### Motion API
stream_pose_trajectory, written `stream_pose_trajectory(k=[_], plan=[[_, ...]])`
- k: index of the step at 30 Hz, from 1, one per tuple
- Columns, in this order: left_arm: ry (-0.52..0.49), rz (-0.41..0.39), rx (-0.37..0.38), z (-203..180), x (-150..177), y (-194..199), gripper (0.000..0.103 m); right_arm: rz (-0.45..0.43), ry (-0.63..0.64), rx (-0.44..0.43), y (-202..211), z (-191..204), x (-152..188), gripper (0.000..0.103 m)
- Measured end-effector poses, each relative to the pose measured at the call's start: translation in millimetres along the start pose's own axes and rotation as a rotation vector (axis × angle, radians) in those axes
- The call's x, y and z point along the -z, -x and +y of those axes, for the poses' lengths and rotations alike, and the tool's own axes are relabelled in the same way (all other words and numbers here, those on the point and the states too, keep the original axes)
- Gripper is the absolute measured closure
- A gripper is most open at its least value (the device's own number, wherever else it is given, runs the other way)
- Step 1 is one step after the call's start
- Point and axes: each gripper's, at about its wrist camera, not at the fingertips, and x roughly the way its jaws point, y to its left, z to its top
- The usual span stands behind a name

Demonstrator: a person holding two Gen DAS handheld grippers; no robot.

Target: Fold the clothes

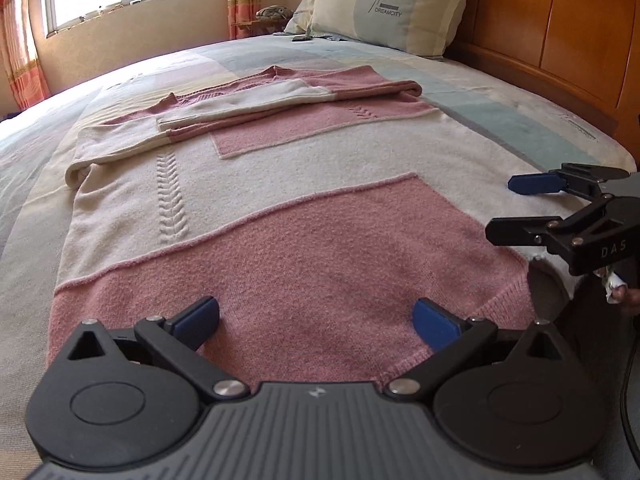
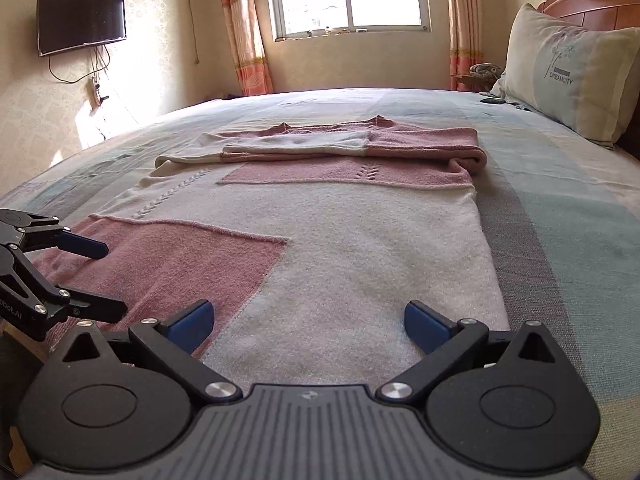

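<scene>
Lying long-ways up the bed (image 1: 520,92), the sweater (image 1: 304,216) has sleeves folded across at frame top. Left claw (image 1: 316,320) and right claw (image 2: 308,320) gape wide, empty, at its near hem.

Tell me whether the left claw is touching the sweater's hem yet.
Cannot tell. In the left wrist view the left claw stands open over the sweater hem, pads low, but neither view shows contact or a gap plainly.

Left gripper (image 1: 316,322) jaws spread wide — hovering over pink-and-cream sweater (image 1: 280,216).
</scene>
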Motion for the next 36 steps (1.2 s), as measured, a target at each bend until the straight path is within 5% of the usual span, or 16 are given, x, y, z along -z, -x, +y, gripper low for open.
stream_pose_trajectory(k=[4, 17, 22, 29, 34, 36], plan=[[0.049, 0.018, -0.026, 4, -3, 6, 0.001, -0.008, -0.037, -0.038, 3, -8, -1, 0.000], [0.279, -0.067, -0.051, 100, -104, -34, 0.001, -0.009, -0.135, -0.090, 18, -21, -1, 0.000], [0.453, -0.011, -0.078, 152, -103, -80, 0.001, -0.003, -0.136, -0.083, 16, -21, -2, 0.000], [0.523, -0.057, -0.120, 171, -92, -63, 0.003, -0.005, -0.174, -0.094, 14, -26, -4, 0.000], [0.499, -0.047, 0.056, 137, -76, -33, 0.003, -0.005, -0.171, -0.090, 14, -25, -4, 0.000], [0.468, -0.025, 0.073, 123, -64, -27, 0.002, -0.004, -0.165, -0.084, 14, -24, -4, 0.000]])
